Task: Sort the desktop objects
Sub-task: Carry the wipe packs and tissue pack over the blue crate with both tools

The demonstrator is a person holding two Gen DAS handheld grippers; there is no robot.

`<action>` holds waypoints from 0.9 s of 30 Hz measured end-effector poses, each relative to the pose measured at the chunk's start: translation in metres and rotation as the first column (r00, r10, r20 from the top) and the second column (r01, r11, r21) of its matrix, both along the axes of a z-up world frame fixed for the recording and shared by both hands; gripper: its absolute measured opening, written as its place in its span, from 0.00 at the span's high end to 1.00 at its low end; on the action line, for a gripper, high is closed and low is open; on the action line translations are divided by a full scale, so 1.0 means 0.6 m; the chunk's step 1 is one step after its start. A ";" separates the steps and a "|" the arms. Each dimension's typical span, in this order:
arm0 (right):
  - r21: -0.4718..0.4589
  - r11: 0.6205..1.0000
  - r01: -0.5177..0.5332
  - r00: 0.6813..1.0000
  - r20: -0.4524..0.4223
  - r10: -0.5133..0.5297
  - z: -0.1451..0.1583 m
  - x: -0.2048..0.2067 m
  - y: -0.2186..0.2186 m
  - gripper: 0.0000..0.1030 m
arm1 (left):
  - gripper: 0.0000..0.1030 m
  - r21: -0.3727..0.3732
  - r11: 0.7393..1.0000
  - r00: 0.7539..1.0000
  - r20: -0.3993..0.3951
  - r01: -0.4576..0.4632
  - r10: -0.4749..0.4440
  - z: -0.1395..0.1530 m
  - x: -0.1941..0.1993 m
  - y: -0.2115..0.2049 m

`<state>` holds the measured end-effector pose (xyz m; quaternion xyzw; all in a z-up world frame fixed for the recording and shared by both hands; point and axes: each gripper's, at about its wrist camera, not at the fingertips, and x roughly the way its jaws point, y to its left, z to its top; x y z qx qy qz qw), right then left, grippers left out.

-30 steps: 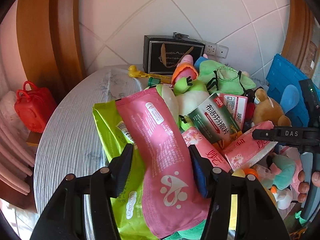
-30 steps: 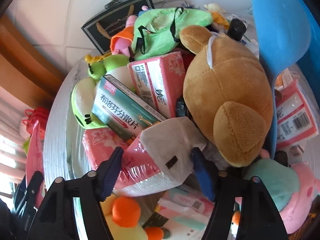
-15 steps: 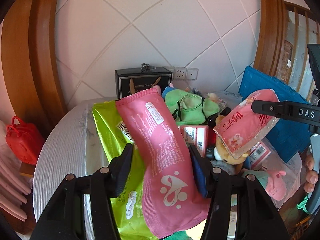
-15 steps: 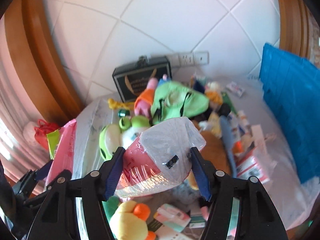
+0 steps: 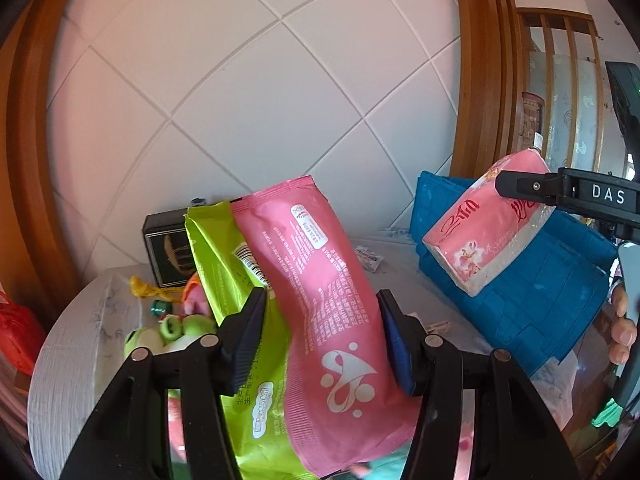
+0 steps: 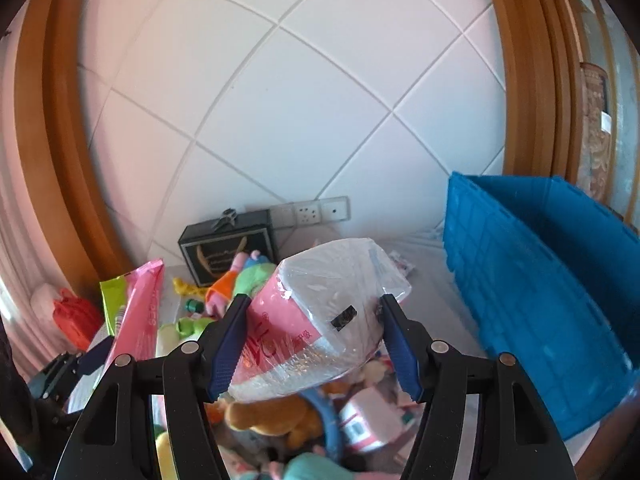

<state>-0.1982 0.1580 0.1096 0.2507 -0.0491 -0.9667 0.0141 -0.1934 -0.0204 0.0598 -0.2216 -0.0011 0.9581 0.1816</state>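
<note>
Left gripper (image 5: 320, 334) pinching flat pink and lime-green plastic wipe packs (image 5: 320, 304) above round grey table (image 5: 68, 360), right gripper (image 6: 316, 340) clamped on pink film-wrapped tissue pack (image 6: 320, 320), raised near blue plastic crate (image 6: 552, 280), toy clutter beneath

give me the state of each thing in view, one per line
left gripper: shut on two packs
pink pack: held, lifted off the pile
green pack: held beside the pink one
right gripper: shut on the tissue pack
tissue pack: held, lifted above the toys
blue crate: open, standing on the table
black box: upright against the wall
</note>
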 end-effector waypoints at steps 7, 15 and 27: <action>0.052 0.998 0.032 0.994 -0.105 -0.026 0.071 -0.004 0.243 0.39 | 0.47 0.028 0.998 0.997 -0.051 0.059 -0.058 0.055 -0.002 0.257; 0.175 0.968 0.177 0.977 -0.148 -0.152 0.124 0.028 0.502 0.39 | 0.47 -0.007 0.982 0.979 -0.077 0.189 -0.189 0.122 0.013 0.521; 0.285 0.885 0.368 0.922 0.009 -0.387 -0.008 0.026 0.716 0.39 | 0.47 -0.151 0.929 0.935 0.167 0.339 -0.314 0.077 -0.008 0.780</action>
